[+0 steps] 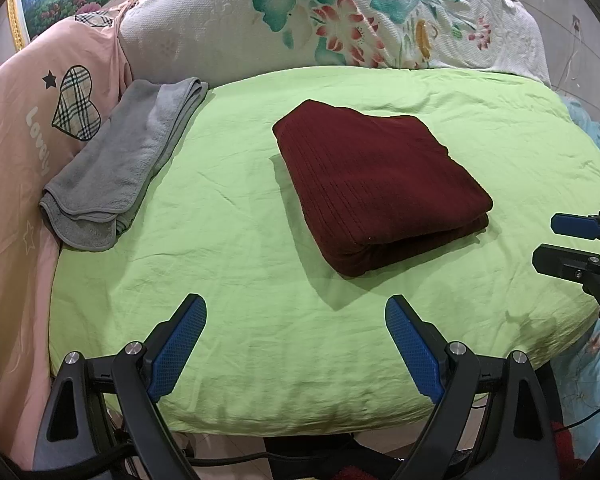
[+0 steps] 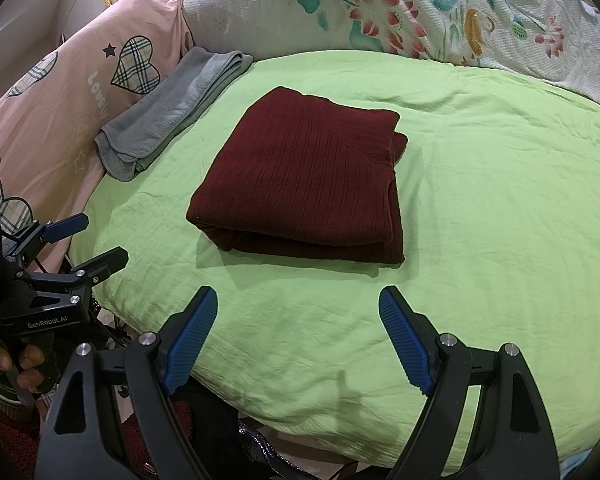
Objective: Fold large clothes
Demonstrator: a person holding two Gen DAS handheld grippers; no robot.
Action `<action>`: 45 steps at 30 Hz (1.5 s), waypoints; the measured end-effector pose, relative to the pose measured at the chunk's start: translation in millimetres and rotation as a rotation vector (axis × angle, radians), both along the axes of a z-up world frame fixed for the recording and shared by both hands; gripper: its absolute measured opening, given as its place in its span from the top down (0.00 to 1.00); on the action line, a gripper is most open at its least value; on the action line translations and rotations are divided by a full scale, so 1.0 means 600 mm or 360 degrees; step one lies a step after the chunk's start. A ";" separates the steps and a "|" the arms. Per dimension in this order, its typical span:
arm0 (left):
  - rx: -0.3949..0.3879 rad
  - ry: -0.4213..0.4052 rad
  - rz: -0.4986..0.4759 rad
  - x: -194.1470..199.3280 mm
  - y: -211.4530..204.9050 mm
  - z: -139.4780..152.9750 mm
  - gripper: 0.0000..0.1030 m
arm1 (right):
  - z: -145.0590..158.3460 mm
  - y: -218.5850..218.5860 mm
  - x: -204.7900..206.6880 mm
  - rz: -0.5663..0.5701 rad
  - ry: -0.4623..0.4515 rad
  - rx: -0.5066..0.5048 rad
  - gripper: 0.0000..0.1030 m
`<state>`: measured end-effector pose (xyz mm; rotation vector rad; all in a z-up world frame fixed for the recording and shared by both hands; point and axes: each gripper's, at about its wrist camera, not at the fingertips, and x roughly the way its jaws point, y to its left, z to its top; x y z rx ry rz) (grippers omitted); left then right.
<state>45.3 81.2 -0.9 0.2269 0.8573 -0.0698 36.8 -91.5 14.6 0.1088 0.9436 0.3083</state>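
Green sheet underneath. Ahead of both wide, empty grippers: folded maroon garment, long axis diagonal, fold edge nearest. Grey towel far left, clear path.

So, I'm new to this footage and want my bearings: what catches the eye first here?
The dark red folded garment stands out first, lying in the middle of the bright green sheet. A folded grey towel lies at the sheet's left edge, against the pink bedding. Both the left gripper and the right gripper hover open and empty over the near edge.
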 end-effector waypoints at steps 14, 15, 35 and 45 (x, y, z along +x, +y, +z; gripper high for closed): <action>-0.0003 -0.0007 -0.0003 0.000 -0.003 0.003 0.11 | 0.002 0.003 0.000 -0.0001 -0.0002 -0.0001 0.19; -0.0005 -0.0008 -0.0003 -0.001 -0.003 0.003 0.11 | 0.003 0.004 0.000 -0.0002 -0.0003 -0.0002 0.19; -0.0006 -0.0010 -0.0010 -0.004 -0.007 0.008 0.11 | 0.008 0.008 0.003 0.0004 -0.0003 -0.0003 0.19; -0.0002 -0.0011 -0.0009 -0.004 -0.008 0.008 0.11 | 0.008 0.006 0.005 0.0008 -0.0005 -0.0003 0.19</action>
